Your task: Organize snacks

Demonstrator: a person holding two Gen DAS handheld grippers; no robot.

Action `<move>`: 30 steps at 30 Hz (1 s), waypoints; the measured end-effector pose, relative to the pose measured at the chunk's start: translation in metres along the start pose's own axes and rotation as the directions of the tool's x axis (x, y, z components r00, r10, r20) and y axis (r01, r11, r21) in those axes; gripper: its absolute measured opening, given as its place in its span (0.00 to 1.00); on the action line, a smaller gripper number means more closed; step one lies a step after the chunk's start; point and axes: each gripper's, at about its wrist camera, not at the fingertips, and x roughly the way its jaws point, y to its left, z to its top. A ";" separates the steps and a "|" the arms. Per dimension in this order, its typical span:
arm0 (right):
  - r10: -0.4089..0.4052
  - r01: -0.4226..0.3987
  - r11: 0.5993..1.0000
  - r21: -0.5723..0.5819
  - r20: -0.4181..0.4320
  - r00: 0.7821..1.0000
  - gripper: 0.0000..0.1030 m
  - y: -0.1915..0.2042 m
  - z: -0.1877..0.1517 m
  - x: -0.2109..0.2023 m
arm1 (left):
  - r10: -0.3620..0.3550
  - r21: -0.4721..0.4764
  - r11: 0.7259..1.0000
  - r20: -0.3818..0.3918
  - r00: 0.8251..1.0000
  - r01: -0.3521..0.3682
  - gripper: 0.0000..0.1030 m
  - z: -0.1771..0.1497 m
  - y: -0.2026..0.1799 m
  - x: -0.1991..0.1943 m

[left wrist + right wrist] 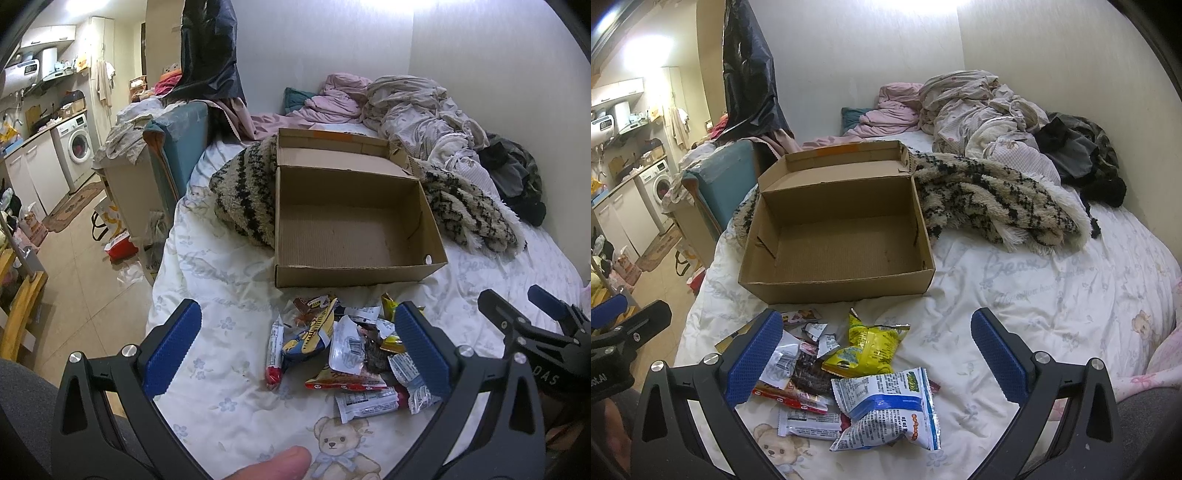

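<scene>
An empty cardboard box (351, 273) (834, 286) with its lid folded back sits on the bed. A pile of snack packets (347, 354) (831, 376) lies on the sheet in front of it, among them a yellow bag (866, 350) and a blue-and-white bag (890, 406). My left gripper (299, 347) is open above the pile's left part, nothing between its blue pads. My right gripper (879, 350) is open above the pile's right part, also empty. The right gripper (532, 310) shows at the right edge of the left wrist view.
A fuzzy striped blanket (990, 199) lies behind and beside the box. Crumpled clothes (993, 118) fill the far end of the bed by the wall. The bed's left edge drops to a tiled floor (81, 258) with bags and a washing machine (79, 142).
</scene>
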 end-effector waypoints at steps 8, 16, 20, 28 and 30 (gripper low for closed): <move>0.004 -0.004 1.000 -0.001 -0.007 1.000 1.00 -0.004 -0.001 0.001 | 0.017 0.000 1.000 -0.013 1.000 -0.017 1.00 0.001 0.003 0.000; 0.114 -0.085 0.979 0.187 -0.154 0.981 1.00 -0.055 0.020 0.021 | 0.050 -0.054 0.997 -0.105 0.993 -0.056 1.00 -0.003 0.020 0.014; 0.204 -0.080 0.955 0.286 -0.440 0.875 1.00 -0.078 0.016 0.074 | 0.071 -0.071 0.994 -0.157 0.985 -0.083 1.00 -0.004 0.027 0.025; 0.117 -0.025 0.991 0.133 -0.750 0.651 1.00 -0.058 -0.044 0.148 | 0.068 -0.083 0.993 -0.188 0.980 -0.085 1.00 -0.007 0.031 0.032; 0.054 -0.029 0.999 0.046 -0.770 0.636 1.00 -0.045 -0.052 0.151 | 0.061 -0.088 0.993 -0.197 0.979 -0.079 1.00 -0.007 0.032 0.033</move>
